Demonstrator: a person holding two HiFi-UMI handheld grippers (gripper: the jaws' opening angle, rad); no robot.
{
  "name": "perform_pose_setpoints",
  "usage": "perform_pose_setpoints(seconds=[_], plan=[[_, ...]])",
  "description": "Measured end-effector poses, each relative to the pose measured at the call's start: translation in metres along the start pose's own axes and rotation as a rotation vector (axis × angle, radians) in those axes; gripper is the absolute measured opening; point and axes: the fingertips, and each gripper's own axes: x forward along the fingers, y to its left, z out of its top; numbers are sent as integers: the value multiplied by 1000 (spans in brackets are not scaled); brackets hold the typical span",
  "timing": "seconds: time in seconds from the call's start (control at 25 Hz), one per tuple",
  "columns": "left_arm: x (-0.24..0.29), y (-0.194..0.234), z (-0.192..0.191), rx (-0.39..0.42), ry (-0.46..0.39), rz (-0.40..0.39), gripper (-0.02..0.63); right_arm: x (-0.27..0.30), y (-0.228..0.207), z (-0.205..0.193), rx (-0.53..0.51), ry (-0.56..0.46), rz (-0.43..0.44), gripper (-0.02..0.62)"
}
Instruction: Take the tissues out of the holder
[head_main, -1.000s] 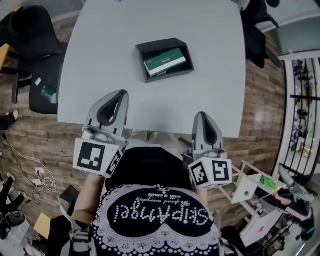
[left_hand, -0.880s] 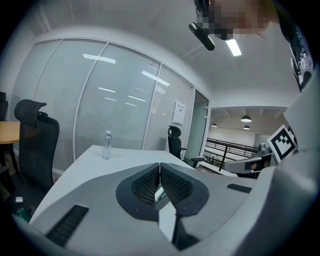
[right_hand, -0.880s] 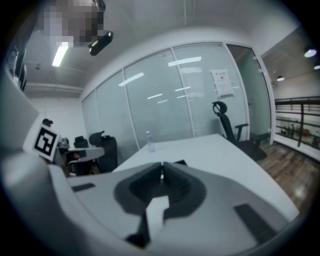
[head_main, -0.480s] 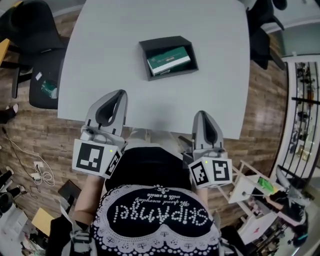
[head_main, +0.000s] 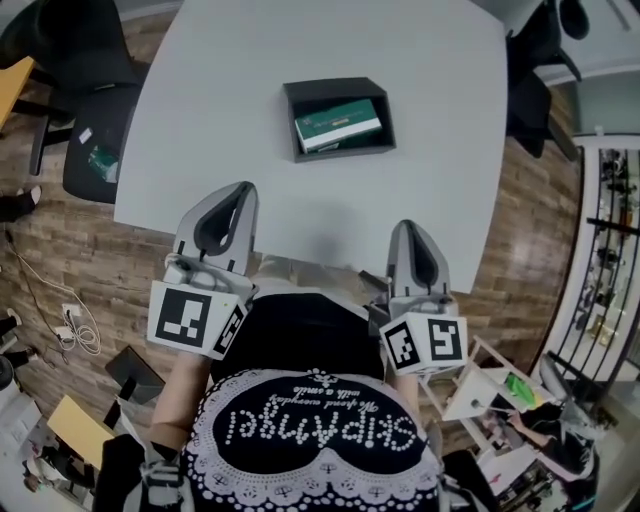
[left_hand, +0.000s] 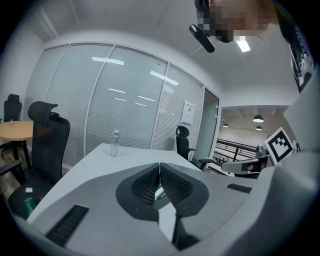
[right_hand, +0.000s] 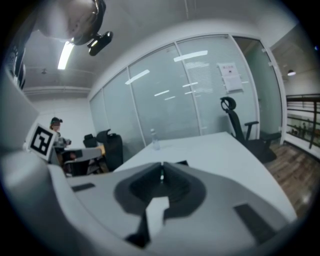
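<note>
Left gripper (head_main: 242, 188) and right gripper (head_main: 404, 226) hung over the near edge of the white table (head_main: 230, 90), each with its jaws pressed together on nothing. Green tissue pack (head_main: 338, 124) lay inside the black holder (head_main: 291, 125) mid-table, ahead of and between both sets of tips and well apart from them. Its long axis ran crosswise to the grippers; neither looked clearly nearer.

Bare table (head_main: 220, 110) btwn near edge & holder (head_main: 335, 90): open path. Chair (head_main: 95, 150) off left side, bottle (left_hand: 115, 143) at far end.
</note>
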Motion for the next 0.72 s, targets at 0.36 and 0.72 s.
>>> perform_pose_setpoints(seconds=[0.36, 0.72], plan=[[-1, -8, 8, 27, -23, 31, 25, 1, -8, 10, -7, -28, 28, 34], [-1, -12, 12, 53, -40, 36, 25, 0, -10, 18, -20, -52, 30, 34]])
